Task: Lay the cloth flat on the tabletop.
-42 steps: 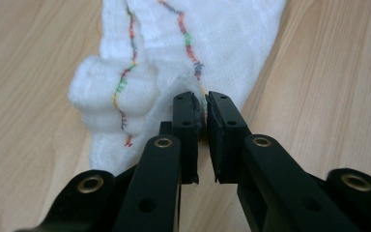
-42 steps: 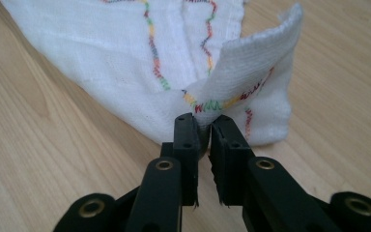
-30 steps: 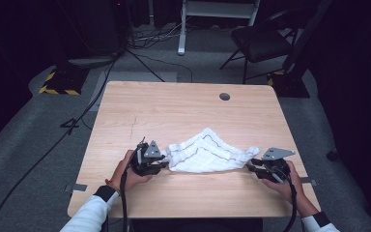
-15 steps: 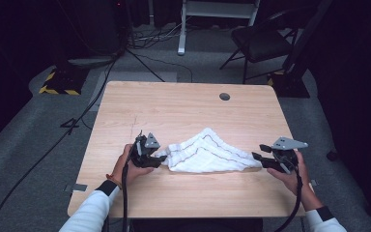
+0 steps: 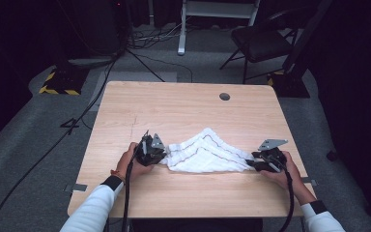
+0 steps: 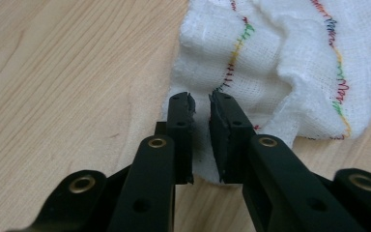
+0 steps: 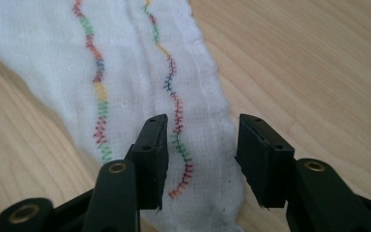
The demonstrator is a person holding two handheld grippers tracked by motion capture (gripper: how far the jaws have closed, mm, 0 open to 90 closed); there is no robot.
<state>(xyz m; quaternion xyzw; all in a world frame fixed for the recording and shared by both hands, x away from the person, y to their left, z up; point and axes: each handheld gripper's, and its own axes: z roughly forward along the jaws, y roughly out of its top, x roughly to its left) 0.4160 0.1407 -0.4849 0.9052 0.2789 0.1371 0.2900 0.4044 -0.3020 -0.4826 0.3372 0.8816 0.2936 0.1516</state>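
A white gauze cloth with wavy multicoloured stitching lies bunched on the wooden table, rising to a peak in the middle. My left gripper is at the cloth's left end. In the left gripper view its jaws stand a narrow gap apart over the cloth edge, which lies flat beneath them. My right gripper is at the cloth's right end. In the right gripper view it is open wide, straddling the end of the cloth without touching it.
A round cable hole sits near the table's far edge. Bare wood stretches behind and in front of the cloth. A black chair and floor cables lie beyond the table.
The right gripper swung out to the right, stretching the cloth, then came back inward. It now stands open over the slackened cloth end. The left gripper barely moved.
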